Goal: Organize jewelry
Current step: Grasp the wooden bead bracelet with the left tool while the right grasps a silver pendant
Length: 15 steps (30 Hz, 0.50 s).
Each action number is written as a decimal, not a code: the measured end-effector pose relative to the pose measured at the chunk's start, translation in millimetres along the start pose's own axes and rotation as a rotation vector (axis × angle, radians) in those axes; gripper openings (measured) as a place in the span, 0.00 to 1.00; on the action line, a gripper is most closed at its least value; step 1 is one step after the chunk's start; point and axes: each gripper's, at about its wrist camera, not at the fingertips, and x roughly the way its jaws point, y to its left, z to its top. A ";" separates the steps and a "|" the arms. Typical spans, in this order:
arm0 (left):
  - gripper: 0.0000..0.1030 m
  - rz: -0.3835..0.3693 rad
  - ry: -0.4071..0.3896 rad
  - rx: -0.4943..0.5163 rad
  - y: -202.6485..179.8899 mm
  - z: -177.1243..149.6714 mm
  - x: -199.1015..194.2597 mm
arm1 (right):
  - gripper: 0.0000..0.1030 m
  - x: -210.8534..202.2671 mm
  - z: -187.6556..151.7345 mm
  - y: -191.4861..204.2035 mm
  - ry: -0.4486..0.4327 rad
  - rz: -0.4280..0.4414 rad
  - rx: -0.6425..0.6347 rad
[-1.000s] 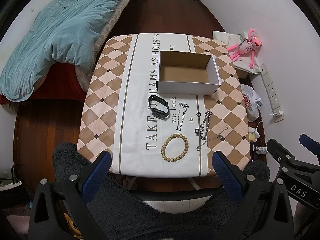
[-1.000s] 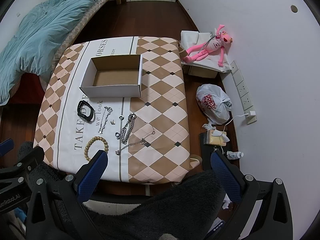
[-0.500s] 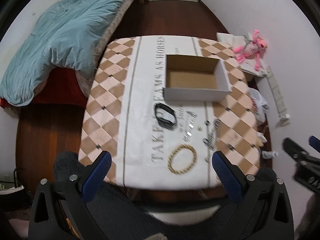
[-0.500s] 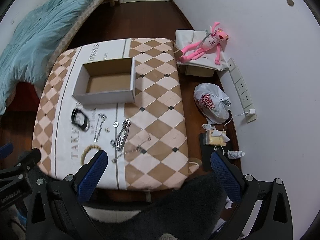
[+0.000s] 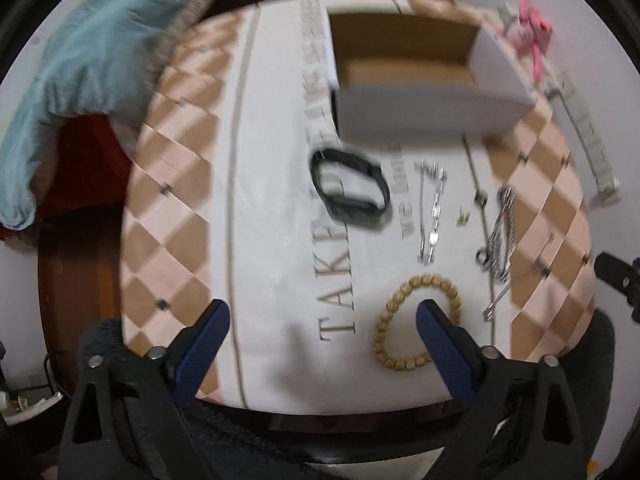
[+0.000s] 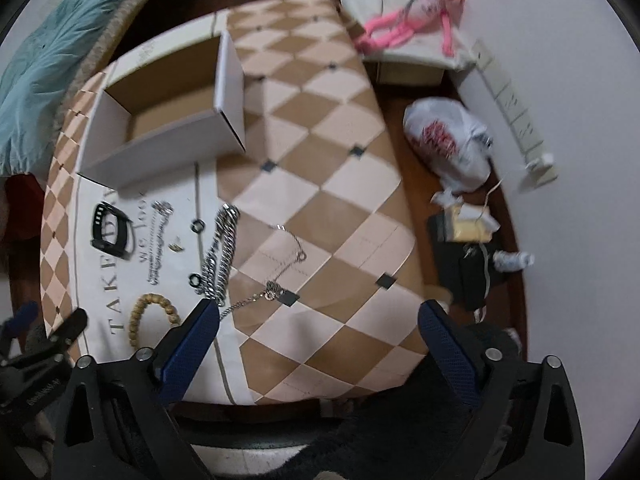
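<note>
An open white cardboard box [image 5: 424, 116] [image 6: 160, 148] sits at the far side of the table. In front of it lie a black band [image 5: 350, 190] [image 6: 110, 232], a silver link bracelet [image 5: 432, 212] [image 6: 160, 244], a thick silver chain [image 5: 500, 232] [image 6: 220, 252], a thin necklace [image 6: 280, 280], small rings [image 6: 196, 225] and a wooden bead bracelet [image 5: 416, 322] [image 6: 150, 318]. My left gripper [image 5: 322, 314] is open and empty above the table's near edge, its right finger over the bead bracelet. My right gripper [image 6: 318, 316] is open and empty over the table's near right part.
The table wears a checked cloth [image 6: 328, 160] with a white lettered strip. A bed with a teal blanket [image 5: 92, 56] is on the left. On the floor to the right are a pink plush toy [image 6: 412, 16], a white plastic bag [image 6: 448, 140] and clutter [image 6: 472, 256].
Both grippers have moved down and forward toward the table, so the jewelry looks much larger. The left one now hangs over the bead bracelet. Both stay open.
</note>
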 end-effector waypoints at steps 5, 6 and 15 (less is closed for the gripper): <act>0.72 -0.032 0.084 0.022 -11.8 -6.2 38.2 | 0.81 26.7 -12.3 0.1 0.053 0.054 0.021; 0.72 -0.033 0.092 0.027 -14.2 -7.3 43.1 | 0.81 30.1 -15.3 2.4 0.059 0.055 0.016; 0.24 -0.097 0.021 0.060 -24.0 -12.2 47.8 | 0.76 37.7 -24.4 17.5 0.066 0.064 -0.015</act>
